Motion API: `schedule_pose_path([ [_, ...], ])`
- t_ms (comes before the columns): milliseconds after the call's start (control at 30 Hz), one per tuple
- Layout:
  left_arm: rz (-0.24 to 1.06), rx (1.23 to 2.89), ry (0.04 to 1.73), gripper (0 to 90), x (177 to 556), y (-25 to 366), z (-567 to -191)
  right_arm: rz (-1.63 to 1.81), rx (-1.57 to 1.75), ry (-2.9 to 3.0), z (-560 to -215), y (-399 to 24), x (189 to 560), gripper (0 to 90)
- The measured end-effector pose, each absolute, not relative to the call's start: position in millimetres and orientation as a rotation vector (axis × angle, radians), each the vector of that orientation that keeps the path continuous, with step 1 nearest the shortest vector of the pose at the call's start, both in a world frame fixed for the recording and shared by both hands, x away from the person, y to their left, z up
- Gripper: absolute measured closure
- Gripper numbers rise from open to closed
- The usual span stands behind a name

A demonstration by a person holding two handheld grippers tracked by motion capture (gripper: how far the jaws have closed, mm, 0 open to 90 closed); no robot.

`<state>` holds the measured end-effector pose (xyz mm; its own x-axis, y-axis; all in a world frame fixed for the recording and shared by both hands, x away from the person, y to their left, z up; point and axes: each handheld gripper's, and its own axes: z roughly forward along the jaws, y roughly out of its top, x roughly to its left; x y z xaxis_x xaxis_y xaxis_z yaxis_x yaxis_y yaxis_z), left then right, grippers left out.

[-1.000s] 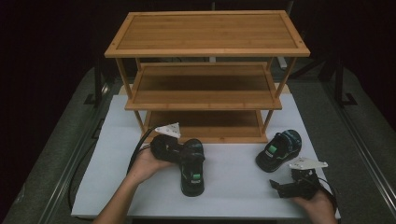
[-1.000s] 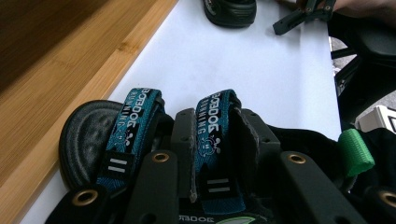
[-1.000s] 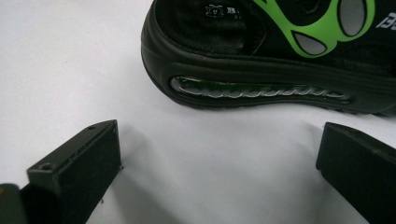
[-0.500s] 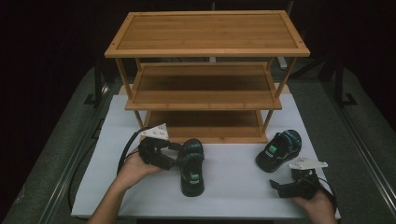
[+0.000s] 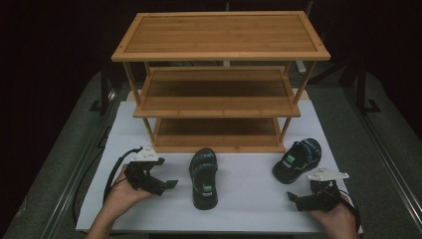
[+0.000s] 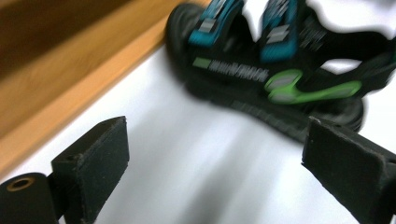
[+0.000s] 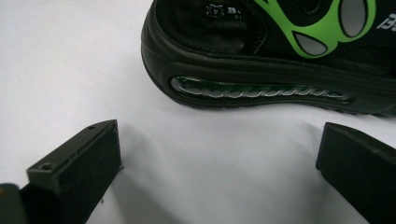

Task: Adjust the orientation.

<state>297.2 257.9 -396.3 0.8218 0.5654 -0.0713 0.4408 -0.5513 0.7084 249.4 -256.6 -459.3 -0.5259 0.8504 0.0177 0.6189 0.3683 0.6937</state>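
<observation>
High view, from left to right: the left gripper [image 5: 166, 184] sits in the person's left hand [image 5: 122, 196] on the white board [image 5: 249, 204], in front of the bamboo rack [image 5: 219, 89] and off its left corner. Its jaws have just been opening and stand wide with nothing between them. Just right of it, in front of the rack's bottom shelf, lies the near sandal [image 5: 204, 177], toe toward the rack. Farther right, off the rack's right corner, the second sandal [image 5: 297, 160] lies angled. The right gripper [image 5: 293, 198] rests in front of that sandal, jaws wide and empty.

Left gripper view adds the near sandal [image 6: 280, 70] side-on, blurred: teal straps, green accents, a ribbed black sole, with the rack's smooth wooden edge [image 6: 70, 88] alongside. Both matte black pads [image 6: 105, 156] stand clear of it.

Right gripper view shows the second sandal's [image 7: 261, 70] moulded rubber heel with a translucent green cushion window and green-and-grey patches, which the high view cannot resolve.
</observation>
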Motion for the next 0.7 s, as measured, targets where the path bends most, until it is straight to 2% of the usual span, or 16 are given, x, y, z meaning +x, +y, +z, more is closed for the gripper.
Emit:
schedule_pose_path([
  [33,0.211,2.242,0.734,6.1,297,258,-396,0.937,1.288,2.291,-459,-257,249,0.0],
  [67,0.231,2.251,0.772,0.2,295,263,-402,0.939,1.289,2.292,-459,-257,250,0.0],
  [433,0.359,2.259,0.880,0.0,273,292,-428,0.943,1.294,2.291,-459,-257,250,0.0],
  [700,0.370,2.221,0.904,0.0,260,311,-452,0.944,1.308,2.265,-452,-263,246,0.0],
])
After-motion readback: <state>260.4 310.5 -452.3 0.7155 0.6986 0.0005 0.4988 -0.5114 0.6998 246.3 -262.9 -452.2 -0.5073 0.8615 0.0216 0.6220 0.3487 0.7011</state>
